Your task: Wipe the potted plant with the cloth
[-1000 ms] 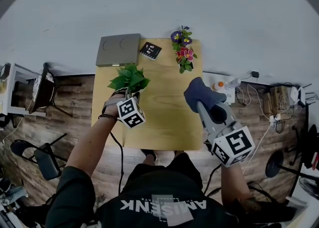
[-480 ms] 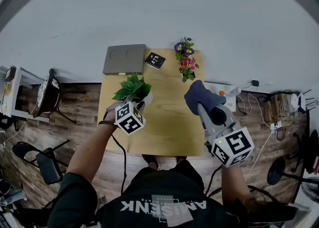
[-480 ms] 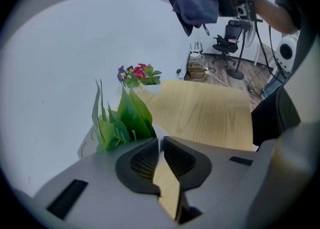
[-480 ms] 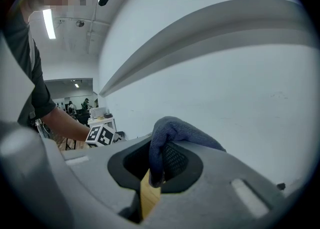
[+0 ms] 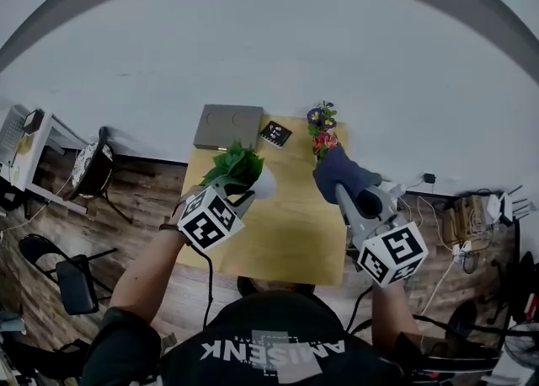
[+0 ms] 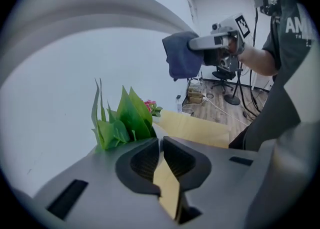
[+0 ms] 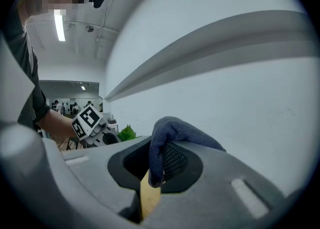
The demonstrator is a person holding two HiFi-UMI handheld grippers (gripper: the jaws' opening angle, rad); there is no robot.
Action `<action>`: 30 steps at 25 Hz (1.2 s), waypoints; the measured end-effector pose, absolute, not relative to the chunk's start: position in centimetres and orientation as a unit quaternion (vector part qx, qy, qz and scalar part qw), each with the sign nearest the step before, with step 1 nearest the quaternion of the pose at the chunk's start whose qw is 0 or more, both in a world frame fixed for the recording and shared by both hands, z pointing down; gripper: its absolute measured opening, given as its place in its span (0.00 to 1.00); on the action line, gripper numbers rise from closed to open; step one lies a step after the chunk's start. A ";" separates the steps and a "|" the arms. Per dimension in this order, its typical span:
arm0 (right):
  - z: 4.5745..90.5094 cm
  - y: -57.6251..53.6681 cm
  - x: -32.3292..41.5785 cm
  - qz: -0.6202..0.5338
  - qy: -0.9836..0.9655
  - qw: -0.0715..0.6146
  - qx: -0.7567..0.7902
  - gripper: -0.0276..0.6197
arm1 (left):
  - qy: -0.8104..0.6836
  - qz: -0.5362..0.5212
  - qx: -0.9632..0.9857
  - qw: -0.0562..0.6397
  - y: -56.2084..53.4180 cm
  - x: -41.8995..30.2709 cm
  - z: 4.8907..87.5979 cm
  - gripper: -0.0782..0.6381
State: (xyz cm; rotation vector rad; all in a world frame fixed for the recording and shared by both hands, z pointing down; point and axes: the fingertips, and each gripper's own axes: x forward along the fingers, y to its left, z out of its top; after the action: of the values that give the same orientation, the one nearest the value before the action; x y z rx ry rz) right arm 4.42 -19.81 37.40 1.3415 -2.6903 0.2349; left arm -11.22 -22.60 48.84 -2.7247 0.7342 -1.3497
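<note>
Up off the tabletop (image 5: 290, 224) comes the potted plant (image 5: 237, 166). A second ago it sat near the 9 o'clock edge. Now the left gripper (image 5: 238, 196) holds it in the air, nearer the cloth (image 5: 337, 169), which hangs at the plant's 3 o'clock. Both grippers have risen, and the tabletop looks smaller beneath them.

In the left gripper view the jaws are clenched almost together on the plant. The pot is hidden behind them there, and only green leaves stand up at 11 o'clock of the jaws. From the head view the white pot peeks out at 4 o'clock of the leaves. The right gripper (image 5: 344, 189) is clamped on the dark blue cloth, which drapes over and between its jaws.

As for writing, the person's shirt (image 5: 278, 342) carries white print that is upside down from the head view. It seems to read "AMISENK", and only "AM" shows in the left gripper view. Each gripper bears a cube of black-and-white square markers. A small dark card (image 5: 276, 132) lies near the tabletop's 12 o'clock edge, its marks too small to read. A grey slab (image 5: 228, 126) sits at the 11 o'clock corner. The flowers (image 5: 322, 123) at 1 o'clock are partly covered by the cloth.
</note>
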 end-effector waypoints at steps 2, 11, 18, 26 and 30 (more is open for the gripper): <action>36.7 -19.9 4.2 0.074 -0.892 0.058 0.443 0.09 | 0.238 -0.409 -0.881 -0.007 -21.9 -11.3 46.6 0.15; 33.8 -20.0 1.3 0.048 -0.915 0.046 0.397 0.09 | 0.230 -0.347 -0.906 -0.074 -19.5 -11.5 40.3 0.15; 32.5 -18.1 -2.7 0.031 -0.940 0.050 0.336 0.09 | 0.230 -0.348 -0.905 -0.078 -19.6 -10.4 38.5 0.14; 32.2 -16.6 -7.0 0.013 -0.957 0.066 0.284 0.09 | 0.210 -0.336 -0.916 -0.058 -19.3 -8.5 36.4 0.13; 32.9 -16.8 -7.5 0.010 -0.955 0.081 0.286 0.09 | 0.201 -0.334 -0.919 -0.057 -19.1 -8.2 35.9 0.13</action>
State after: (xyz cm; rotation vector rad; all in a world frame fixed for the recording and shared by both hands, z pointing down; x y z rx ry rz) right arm -7.51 -16.76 32.95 0.8537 -2.8545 0.0285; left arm -8.20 -19.09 35.93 -2.9984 0.6545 -1.0887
